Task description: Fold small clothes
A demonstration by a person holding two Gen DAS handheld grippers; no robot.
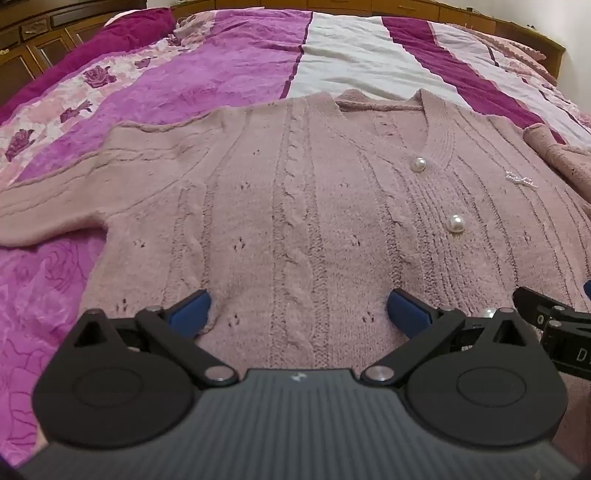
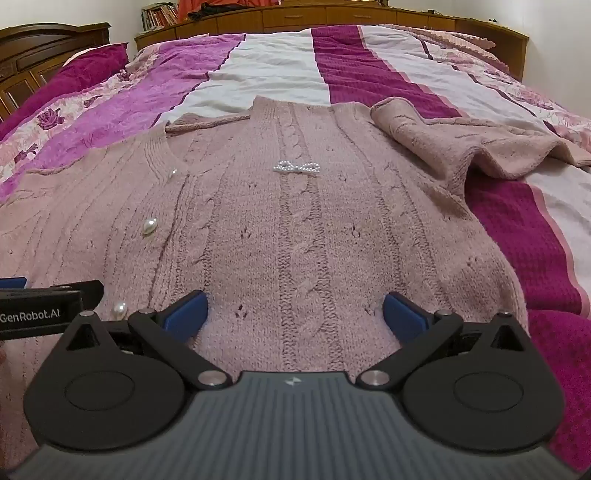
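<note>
A pink cable-knit cardigan [image 1: 295,192] with pearl buttons [image 1: 456,223] and a small pearl bow [image 2: 296,167] lies flat, front up, on the bed. Its left sleeve [image 1: 55,195] stretches out to the left. Its right sleeve [image 2: 461,144] lies bunched at the right. My left gripper [image 1: 298,310] is open, its blue pads over the hem at the cardigan's left half. My right gripper [image 2: 294,308] is open over the hem at the right half. Neither holds cloth. Each gripper shows at the other view's edge [image 1: 554,314] [image 2: 44,306].
The bedspread [image 1: 229,62] has magenta, pink floral and white stripes. A wooden headboard with drawers [image 2: 332,14] runs along the far side. A magenta pillow [image 2: 96,62] lies at the far left. Wooden cabinets [image 1: 33,44] stand to the left.
</note>
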